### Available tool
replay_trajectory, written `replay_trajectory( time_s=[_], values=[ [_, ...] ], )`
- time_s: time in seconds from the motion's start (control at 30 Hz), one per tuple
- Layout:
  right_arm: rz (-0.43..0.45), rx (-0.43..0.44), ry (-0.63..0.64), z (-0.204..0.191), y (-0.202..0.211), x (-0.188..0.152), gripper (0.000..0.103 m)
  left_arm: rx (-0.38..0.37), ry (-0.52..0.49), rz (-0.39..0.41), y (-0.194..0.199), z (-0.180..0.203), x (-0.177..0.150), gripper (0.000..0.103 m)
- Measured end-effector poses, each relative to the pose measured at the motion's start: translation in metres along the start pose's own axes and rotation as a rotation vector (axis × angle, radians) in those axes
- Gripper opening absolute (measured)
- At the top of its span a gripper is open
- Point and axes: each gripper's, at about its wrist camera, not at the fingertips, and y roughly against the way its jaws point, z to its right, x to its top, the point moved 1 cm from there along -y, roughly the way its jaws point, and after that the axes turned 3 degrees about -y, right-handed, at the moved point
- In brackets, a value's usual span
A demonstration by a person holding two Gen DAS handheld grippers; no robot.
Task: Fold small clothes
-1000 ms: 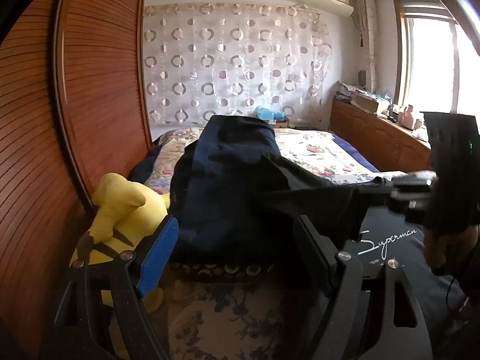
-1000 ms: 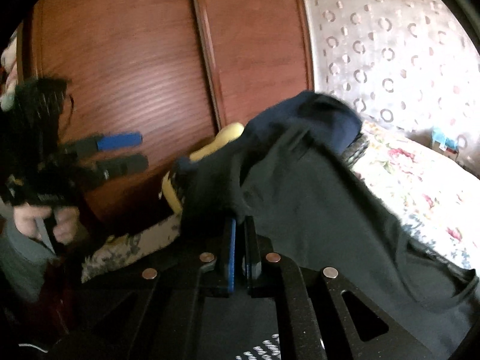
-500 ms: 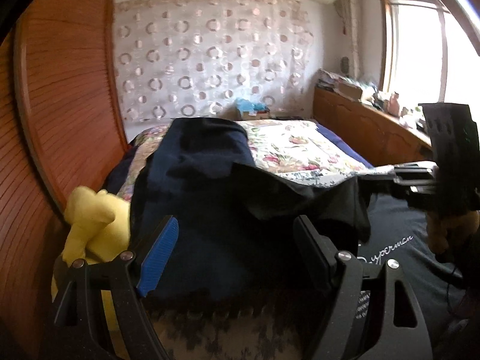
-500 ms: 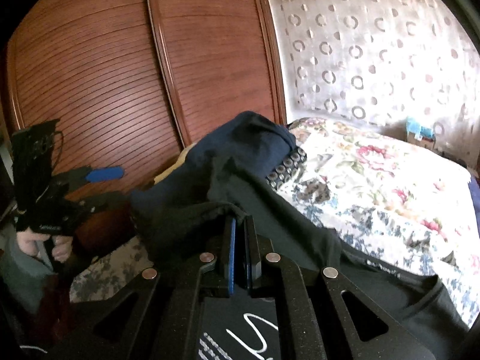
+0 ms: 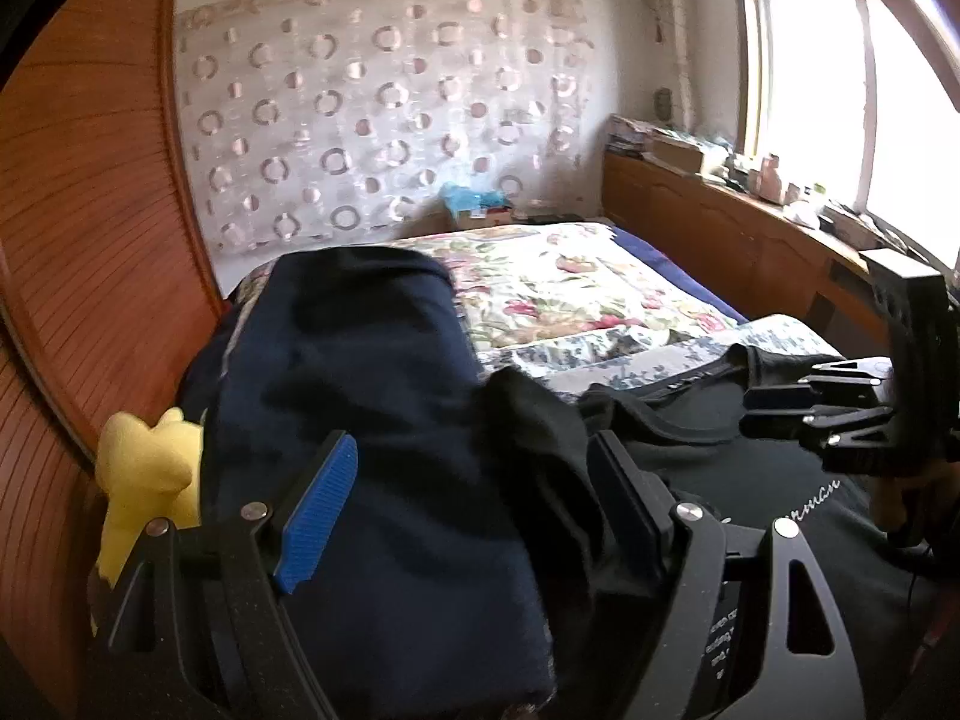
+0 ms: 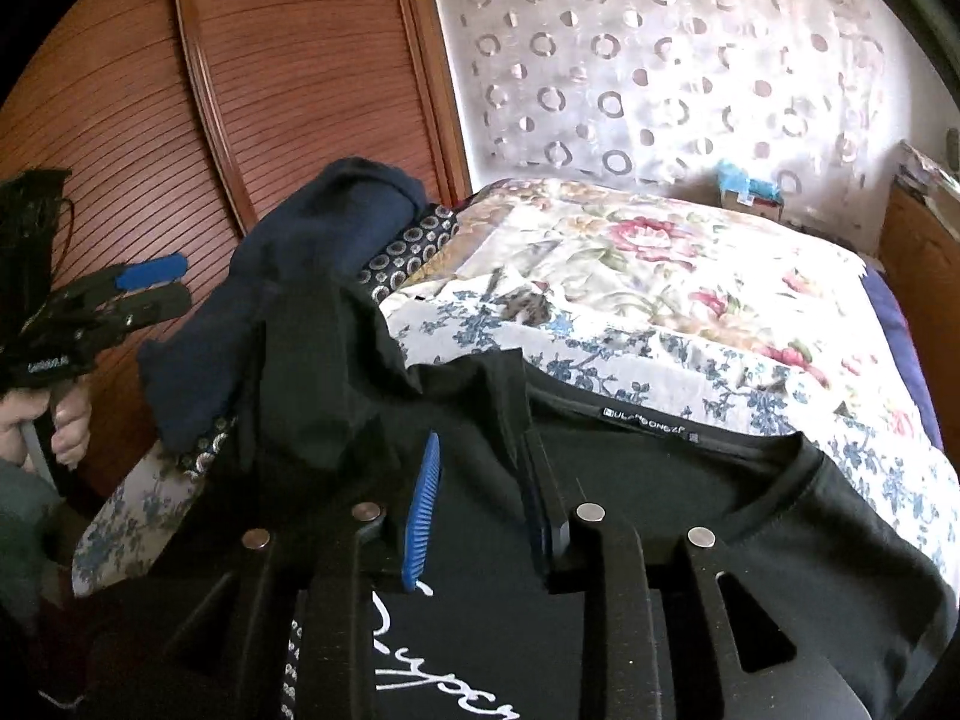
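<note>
Left wrist: left gripper [image 5: 474,516] jaws wide, empty, over navy cloth [image 5: 360,420]; black tee [image 5: 750,480] lies on bed [image 5: 570,294].
Right wrist: right gripper [image 6: 480,504] jaws opening, nothing pinched, tee [image 6: 660,480] below, flat on bed.

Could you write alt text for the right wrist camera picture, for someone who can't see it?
The right gripper, its jaws opening with nothing pinched between them, hovers over a black T-shirt spread on a floral bedspread. A navy garment is heaped at left before a wooden wardrobe, where a hand holds the open left gripper.
</note>
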Motion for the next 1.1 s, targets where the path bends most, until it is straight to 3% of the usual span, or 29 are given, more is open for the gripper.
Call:
replay_trajectory(
  time_s=[0.3, 0.4, 0.53, 0.63, 0.7, 0.8, 1.0, 1.1],
  values=[
    [-0.026, 0.009, -0.021, 0.013, 0.014, -0.007, 0.029, -0.071, -0.123, -0.086, -0.034, 0.044, 0.019, 0.069],
    [-0.024, 0.007, -0.024, 0.016, 0.015, -0.008, 0.029, -0.028, -0.146, -0.169, -0.056, 0.047, 0.019, 0.057],
    [-0.017, 0.009, -0.027, 0.018, 0.017, -0.011, 0.029, -0.009, -0.167, -0.211, -0.065, 0.049, 0.016, 0.05],
    [-0.014, 0.011, -0.031, 0.02, 0.018, -0.014, 0.029, 0.029, -0.184, -0.235, -0.072, 0.047, 0.015, 0.028],
    [-0.016, 0.012, -0.034, 0.021, 0.017, -0.015, 0.029, 0.039, -0.19, -0.244, -0.073, 0.045, 0.014, 0.006],
    [-0.019, 0.021, -0.032, 0.021, 0.015, -0.015, 0.029, 0.028, -0.17, -0.205, -0.062, 0.039, 0.018, 0.004],
    [-0.032, 0.056, -0.017, 0.015, 0.008, -0.015, 0.029, 0.007, 0.053, 0.012, -0.009, -0.003, 0.035, 0.004],
    [-0.046, 0.099, -0.01, 0.01, 0.002, -0.015, 0.029, 0.031, 0.107, 0.019, -0.006, -0.021, 0.032, 0.004]
  ],
)
